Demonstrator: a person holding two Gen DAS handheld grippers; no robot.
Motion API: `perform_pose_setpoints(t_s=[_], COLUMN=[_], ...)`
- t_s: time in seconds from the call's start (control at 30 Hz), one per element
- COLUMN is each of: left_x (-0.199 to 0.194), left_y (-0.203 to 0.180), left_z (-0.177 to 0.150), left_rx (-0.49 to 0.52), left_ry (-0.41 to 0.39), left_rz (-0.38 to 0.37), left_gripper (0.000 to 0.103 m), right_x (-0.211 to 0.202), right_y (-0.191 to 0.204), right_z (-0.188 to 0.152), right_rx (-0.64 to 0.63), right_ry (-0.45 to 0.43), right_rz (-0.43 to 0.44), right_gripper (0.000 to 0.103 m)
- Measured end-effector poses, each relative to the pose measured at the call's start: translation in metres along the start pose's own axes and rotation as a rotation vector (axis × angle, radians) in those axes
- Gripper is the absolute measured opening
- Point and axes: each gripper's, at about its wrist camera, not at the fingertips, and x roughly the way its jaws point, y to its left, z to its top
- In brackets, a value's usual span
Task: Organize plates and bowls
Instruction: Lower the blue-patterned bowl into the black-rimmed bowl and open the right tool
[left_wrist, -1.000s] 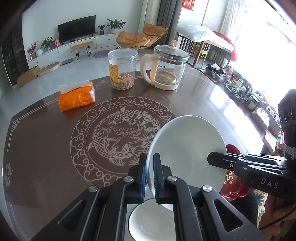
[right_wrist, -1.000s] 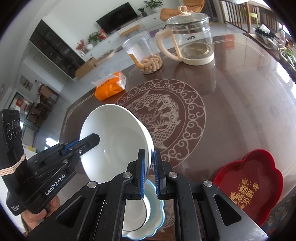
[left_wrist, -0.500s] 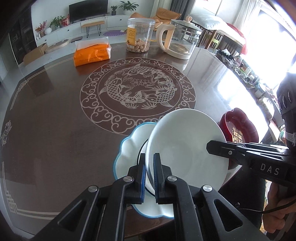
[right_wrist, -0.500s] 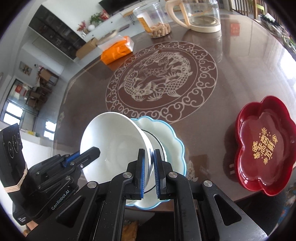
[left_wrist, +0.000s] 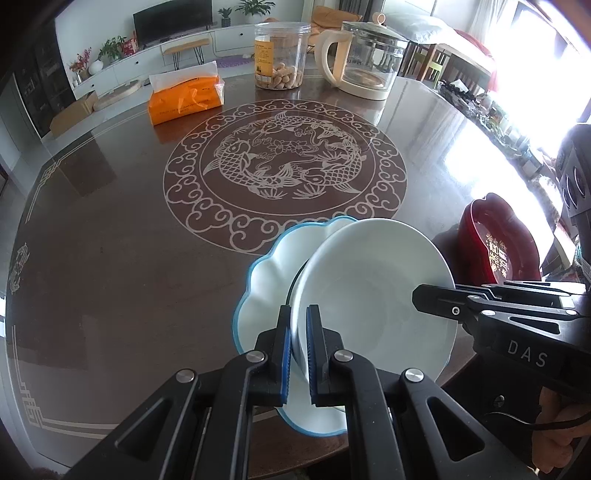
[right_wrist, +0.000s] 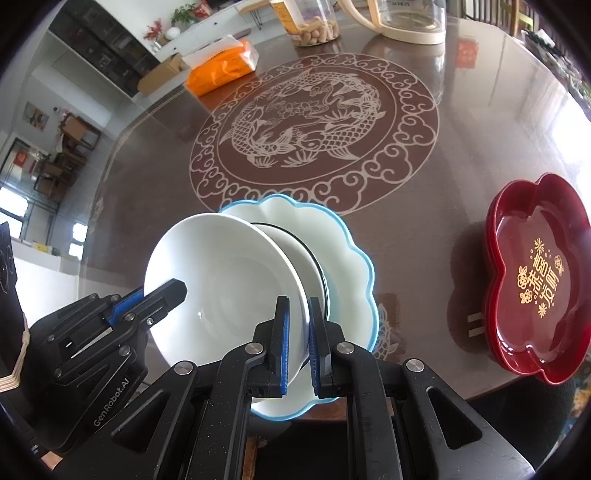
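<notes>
White bowl is held by its rim on two opposite sides: the left gripper has its blue-padded fingers clamped on the near-left rim, and the right gripper is clamped on the other side. The bowl is tilted, hanging just above a black-rimmed white dish that sits in a scalloped white plate with a blue edge. The bowl is smooth, glossy and round. The plate rests near the front edge of the dark, polished round worktop, which bears a pale fish medallion. To the right lies a stack of glossy red flower-shaped trays. A second ago the bowl was higher; it has since come down over the plate.
</notes>
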Motion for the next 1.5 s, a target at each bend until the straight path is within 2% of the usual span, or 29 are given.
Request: perform_pose_setpoints(t_s=[0.3, 0.43, 0.6, 0.63, 0.7, 0.77, 0.97, 1.1, 1.2, 1.33, 1.43, 1.5], left_x=[0.007, 0.007, 0.002, 0.001, -0.001, -0.004, -0.008, -0.009, -0.009, -0.008, -0.01, -0.014], left_y=[-0.003, -0.002, 0.004, 0.006, 0.009, 0.013, 0.021, 0.025, 0.025, 0.024, 0.025, 0.025], left_z=[0.0, 0.0, 0.001, 0.001, 0.003, 0.004, 0.007, 0.007, 0.006, 0.005, 0.004, 0.003], left_rx=[0.041, 0.047, 0.026, 0.021, 0.009, -0.006, -0.028, -0.04, -0.044, -0.039, -0.04, -0.036], left_ry=[-0.008, -0.009, -0.022, -0.027, -0.038, -0.049, -0.068, -0.074, -0.075, -0.075, -0.079, -0.096], left_rz=[0.032, 0.027, 0.009, 0.007, 0.006, 0.01, 0.018, 0.022, 0.018, 0.023, 0.022, 0.032], left_gripper=[0.006, 0.009, 0.009, 0.01, 0.02, 0.025, 0.026, 0.026, 0.026, 0.026, 0.026, 0.026], right_x=[0.007, 0.007, 0.002, 0.001, -0.002, -0.003, -0.005, -0.006, -0.005, -0.009, -0.006, -0.01], right_y=[0.001, 0.001, 0.0, 0.0, -0.001, -0.002, -0.005, 0.001, 0.001, 0.02, 0.026, 0.026], right_z=[0.001, 0.003, 0.002, 0.002, 0.002, 0.002, 0.002, 0.0, 0.003, 0.003, 0.002, 0.0], right_rx=[-0.02, -0.016, -0.008, -0.004, 0.011, 0.016, 0.032, -0.005, -0.006, -0.15, -0.195, -0.204], right_ry=[-0.012, -0.013, -0.031, -0.038, -0.047, -0.051, -0.058, -0.064, -0.064, -0.132, -0.133, -0.166], right_rz=[-0.024, -0.014, 0.022, 0.026, 0.051, 0.061, 0.08, 0.051, 0.064, -0.057, -0.041, -0.041], right_gripper=[0.013, 0.016, 0.027, 0.029, 0.035, 0.036, 0.036, 0.037, 0.042, 0.043, 0.043, 0.043])
